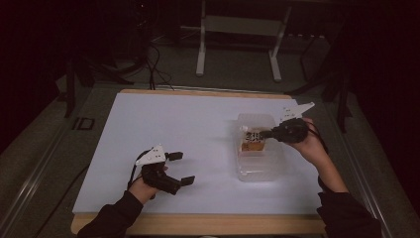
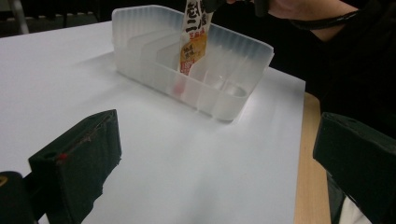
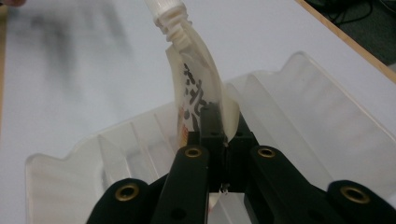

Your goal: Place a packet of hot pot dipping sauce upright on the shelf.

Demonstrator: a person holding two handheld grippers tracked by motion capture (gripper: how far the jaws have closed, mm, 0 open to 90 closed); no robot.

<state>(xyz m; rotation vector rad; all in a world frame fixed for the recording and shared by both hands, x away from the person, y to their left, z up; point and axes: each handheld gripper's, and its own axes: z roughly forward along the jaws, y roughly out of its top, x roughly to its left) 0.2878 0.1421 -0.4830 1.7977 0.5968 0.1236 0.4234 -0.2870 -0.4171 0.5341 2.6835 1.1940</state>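
The right gripper (image 1: pixel 270 133) has its jaws pressed together on a small flexible sachet with a white screw cap, black lettering and an orange lower panel (image 2: pixel 194 37). It holds the sachet over a clear, ribbed plastic organiser tray with upright dividers (image 1: pixel 257 171), which sits near the right edge of the white worktop (image 1: pixel 198 129). In the left gripper view the sachet's lower end is already down between two dividers, roughly mid-tray.

The step in hand looks like seating the sachet upright in one slot. To do that well, the pouch should go straight down so its bottom corner clears the divider on either side. In the right gripper view it bows under the pinch, so a gentle descent and a release only once the base rests on the tray floor would probably keep it from flopping over. Whether it touches the floor yet I cannot tell.

The left gripper (image 1: pixel 181 168) rests near the worktop's front-left area with its jaws spread and nothing between them, well apart from the tray. Little stands in the way: the tray's own thin dividers are the main snag, and the light tray may slide if nudged.
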